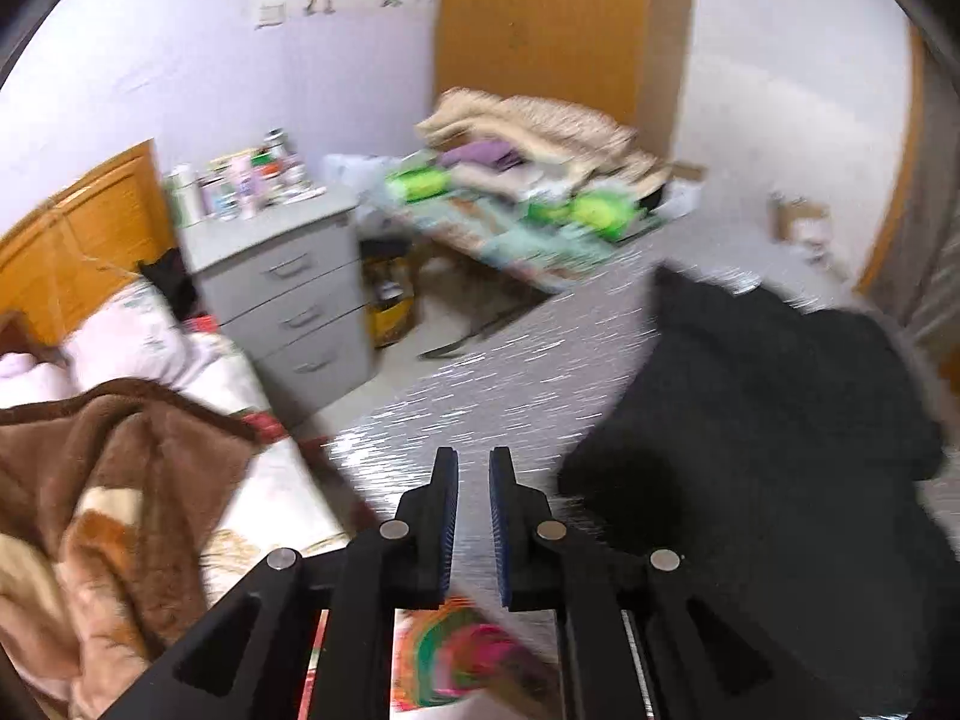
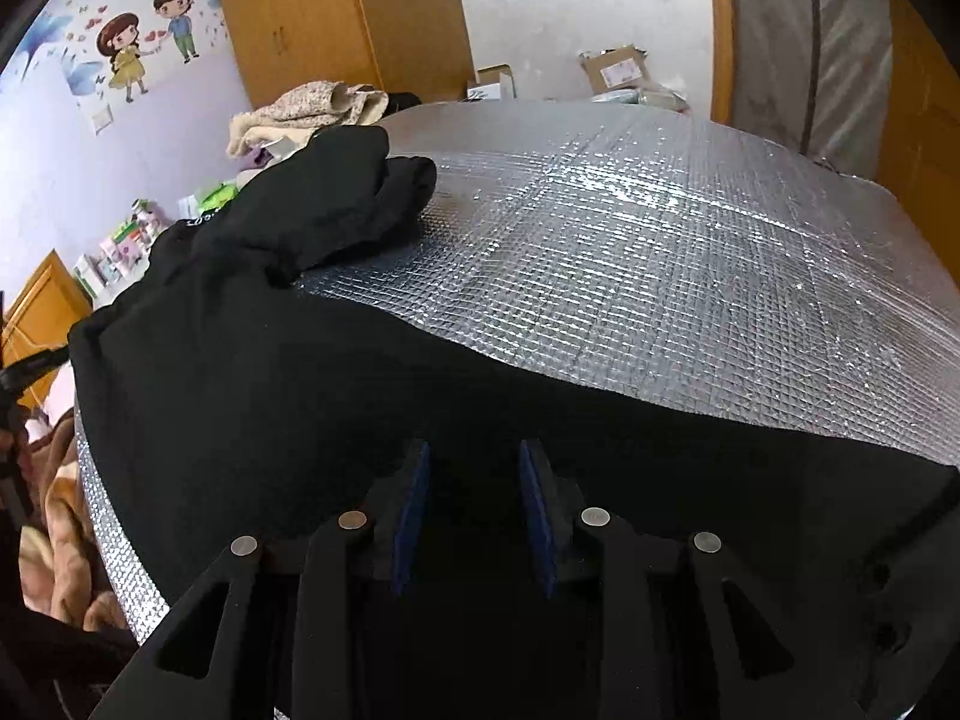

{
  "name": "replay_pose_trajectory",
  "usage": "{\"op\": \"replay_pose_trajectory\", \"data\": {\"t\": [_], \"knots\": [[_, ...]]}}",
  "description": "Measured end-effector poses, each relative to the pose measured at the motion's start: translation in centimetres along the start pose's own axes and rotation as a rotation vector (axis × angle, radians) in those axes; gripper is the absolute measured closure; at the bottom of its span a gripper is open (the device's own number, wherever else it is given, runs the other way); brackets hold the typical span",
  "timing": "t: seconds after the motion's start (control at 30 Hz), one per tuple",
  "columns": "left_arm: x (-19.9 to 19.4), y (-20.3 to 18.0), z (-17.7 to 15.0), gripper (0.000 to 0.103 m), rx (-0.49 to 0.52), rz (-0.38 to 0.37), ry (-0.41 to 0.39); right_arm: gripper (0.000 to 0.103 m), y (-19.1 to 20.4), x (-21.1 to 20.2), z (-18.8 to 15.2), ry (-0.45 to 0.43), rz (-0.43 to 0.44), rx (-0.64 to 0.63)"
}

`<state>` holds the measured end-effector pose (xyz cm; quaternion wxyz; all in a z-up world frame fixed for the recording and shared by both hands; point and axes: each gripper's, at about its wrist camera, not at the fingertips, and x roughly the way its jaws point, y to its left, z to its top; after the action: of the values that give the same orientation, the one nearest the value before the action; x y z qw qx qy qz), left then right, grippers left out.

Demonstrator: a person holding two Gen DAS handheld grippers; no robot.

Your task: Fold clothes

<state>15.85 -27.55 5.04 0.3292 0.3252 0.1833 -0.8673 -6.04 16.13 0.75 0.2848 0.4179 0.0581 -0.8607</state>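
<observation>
- Garment (image 2: 288,360), black, lies bunched on the silver foil table (image 2: 660,276)
- Your left gripper (image 1: 474,468) hangs beside it, jaws slightly apart, empty
- Your right gripper (image 2: 474,456) sits over the cloth, jaws apart

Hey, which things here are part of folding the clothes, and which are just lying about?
For the job: black garment; silver foil mat; left hand-held gripper; right hand-held gripper.

Lying about: brown blanket; grey drawer unit; beige towels; cardboard box.
</observation>
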Motion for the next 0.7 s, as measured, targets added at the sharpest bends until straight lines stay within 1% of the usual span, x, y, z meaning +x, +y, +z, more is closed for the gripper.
{"op": "replay_pose_trajectory", "data": {"t": [0.03, 0.07, 0.1, 0.17, 0.2, 0.27, 0.37, 0.47, 0.53, 0.6, 0.63, 0.7], "knots": [[-0.4, -0.8, 0.2, 0.093, 0.01, -0.041, -0.008, 0.068, 0.1, 0.1, 0.0, 0.003, -0.004, -0.006], [-1.1, -2.3, 0.2, 0.093, 0.033, -0.113, -0.018, 0.066, 0.3, 0.2, 0.0, 0.005, -0.009, -0.014], [-1.6, -3.4, 0.2, 0.093, 0.055, -0.16, -0.021, 0.066, 0.5, 0.2, 0.1, 0.008, -0.015, -0.021], [-1.6, -5.9, -0.1, 0.093, 0.119, -0.222, -0.01, 0.066, 0.6, 0.3, 0.2, 0.011, -0.024, -0.028], [-0.9, -7.1, -0.5, 0.093, 0.156, -0.218, 0.014, 0.066, 0.6, 0.2, 0.1, 0.01, -0.025, -0.027], [0.8, -7.8, -1.4, 0.093, 0.176, -0.185, 0.091, 0.066, 0.2, 0.0, 0.0, 0.011, -0.029, -0.016], [1.9, -6.2, -2.7, 0.092, 0.118, -0.206, 0.135, 0.066, -1.5, -1.0, -0.9, 0.006, -0.079, 0.018], [1.7, -5.8, -3.0, 0.093, 0.118, -0.199, 0.141, 0.066, -4.7, -2.7, -2.3, -0.01, -0.133, 0.104], [1.6, -6.4, -3.1, 0.093, 0.126, -0.172, 0.137, 0.066, -6.8, -3.8, -3.1, -0.021, -0.178, 0.16], [1.3, -7.2, -3.2, 0.093, 0.133, -0.149, 0.13, 0.065, -9.3, -5.2, -4.0, -0.038, -0.253, 0.219], [1.2, -7.4, -3.1, 0.093, 0.134, -0.146, 0.124, 0.066, -10.6, -5.8, -4.5, -0.038, -0.304, 0.248], [0.5, -8.5, -2.8, 0.093, 0.141, -0.167, 0.104, 0.066, -12.9, -7.1, -5.4, -0.047, -0.376, 0.312]]}}
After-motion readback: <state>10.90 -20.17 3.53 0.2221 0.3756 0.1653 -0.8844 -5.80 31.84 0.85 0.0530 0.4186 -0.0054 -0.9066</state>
